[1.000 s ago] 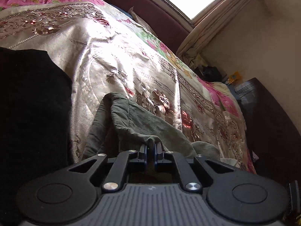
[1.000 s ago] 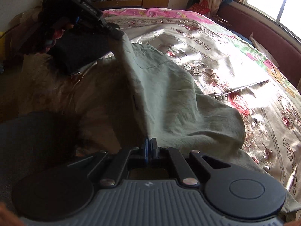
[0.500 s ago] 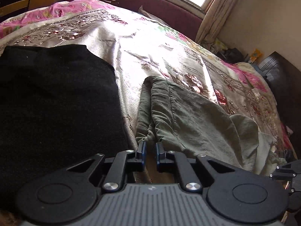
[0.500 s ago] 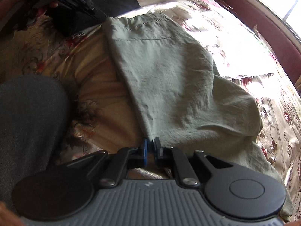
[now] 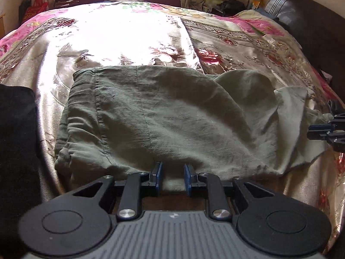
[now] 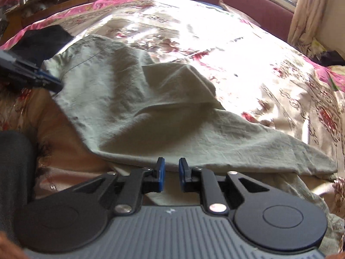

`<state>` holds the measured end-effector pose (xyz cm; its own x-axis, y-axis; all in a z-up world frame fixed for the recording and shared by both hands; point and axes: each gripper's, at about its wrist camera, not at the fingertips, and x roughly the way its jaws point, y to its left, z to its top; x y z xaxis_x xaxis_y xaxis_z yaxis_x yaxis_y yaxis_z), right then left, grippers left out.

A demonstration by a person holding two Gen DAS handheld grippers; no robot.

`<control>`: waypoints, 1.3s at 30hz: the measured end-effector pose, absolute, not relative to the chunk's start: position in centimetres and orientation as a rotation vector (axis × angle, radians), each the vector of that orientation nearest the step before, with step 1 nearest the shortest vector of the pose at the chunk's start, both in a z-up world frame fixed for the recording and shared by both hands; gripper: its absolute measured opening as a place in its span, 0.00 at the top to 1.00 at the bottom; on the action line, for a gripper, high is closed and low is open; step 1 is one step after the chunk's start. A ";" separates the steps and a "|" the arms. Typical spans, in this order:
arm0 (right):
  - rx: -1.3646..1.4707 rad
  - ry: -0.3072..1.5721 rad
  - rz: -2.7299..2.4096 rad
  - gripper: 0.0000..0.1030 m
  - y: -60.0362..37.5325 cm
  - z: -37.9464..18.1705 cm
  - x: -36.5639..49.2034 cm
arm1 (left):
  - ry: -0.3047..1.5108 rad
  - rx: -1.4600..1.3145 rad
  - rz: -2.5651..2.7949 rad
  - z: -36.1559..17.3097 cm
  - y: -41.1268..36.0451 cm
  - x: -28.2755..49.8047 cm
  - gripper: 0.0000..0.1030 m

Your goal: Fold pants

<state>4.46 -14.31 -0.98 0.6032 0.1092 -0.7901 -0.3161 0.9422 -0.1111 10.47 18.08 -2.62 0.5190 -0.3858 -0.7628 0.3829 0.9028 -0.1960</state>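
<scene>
Here's the bed, dressed in a shiny satin bedspread with red flowers and a pink border, bright where the sun hits it. Lying right on it are the olive-green pants, folded over and rumpled, one loose flap doubled back on top. Just beside the waistband end sits a black garment, flat on the same cover.

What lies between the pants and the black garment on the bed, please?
Only bare bedspread separates the pants from the black garment, as the left wrist view shows.
</scene>
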 end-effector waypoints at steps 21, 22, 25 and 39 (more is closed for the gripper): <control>0.649 0.783 -0.236 0.77 -42.7 -4.5 12.3 | 0.847 0.111 -0.960 -1.3 -5.3 13.3 0.65; 0.665 0.791 -0.232 0.77 -42.9 -4.8 12.6 | 0.851 0.118 -0.971 -1.4 -5.8 13.3 0.65; 0.700 0.789 -0.218 0.77 -43.2 -5.3 13.0 | 0.870 0.133 -0.999 -2.2 -6.8 12.9 0.65; 0.769 0.766 -0.239 0.77 -44.0 -5.6 12.1 | 0.879 0.133 -1.011 -3.4 -9.0 13.2 0.64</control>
<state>12.10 -44.01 -5.56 0.7096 0.0727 -0.7009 0.4585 0.7077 0.5376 13.25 -8.98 -3.42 0.2300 -0.6821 -0.6942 0.7826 0.5536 -0.2847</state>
